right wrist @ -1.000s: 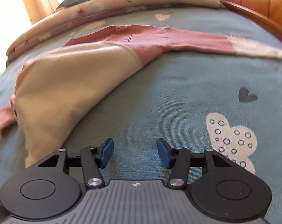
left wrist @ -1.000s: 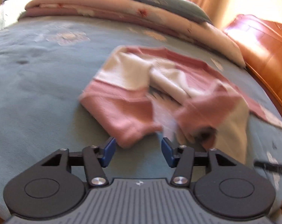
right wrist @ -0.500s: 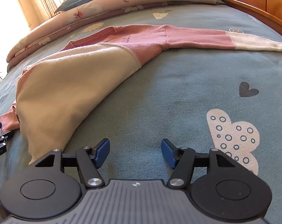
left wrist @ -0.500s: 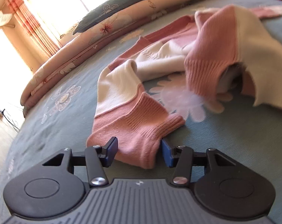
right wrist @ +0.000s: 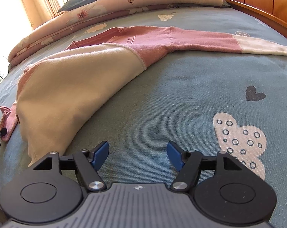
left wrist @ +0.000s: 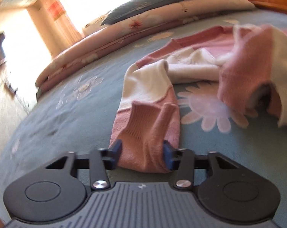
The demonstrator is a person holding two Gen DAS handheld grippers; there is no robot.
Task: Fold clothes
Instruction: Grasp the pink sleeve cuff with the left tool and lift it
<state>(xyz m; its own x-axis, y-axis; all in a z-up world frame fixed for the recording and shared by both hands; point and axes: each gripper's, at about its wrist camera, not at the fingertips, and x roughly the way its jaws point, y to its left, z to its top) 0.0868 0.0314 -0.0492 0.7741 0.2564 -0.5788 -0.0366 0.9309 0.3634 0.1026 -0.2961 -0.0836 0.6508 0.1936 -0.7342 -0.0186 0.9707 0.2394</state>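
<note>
A pink and cream knit sweater lies crumpled on the blue bedspread. One sleeve runs toward me and ends in a ribbed pink cuff. My left gripper has that cuff bunched between its blue pads, and its jaws are closing on it. In the right wrist view the sweater's cream body spreads to the left and its other sleeve stretches out to the right. My right gripper hovers over bare bedspread beside the cream hem, its jaws opening with nothing between them.
A folded floral quilt with a blue pillow lies along the far side of the bed. A wooden bed board rises at the right. The bed's edge and the floor are at the left.
My left gripper has come down onto the pink cuff and its jaws have narrowed on it, bunching the knit. My right gripper stays in place with its jaws a little wider.
</note>
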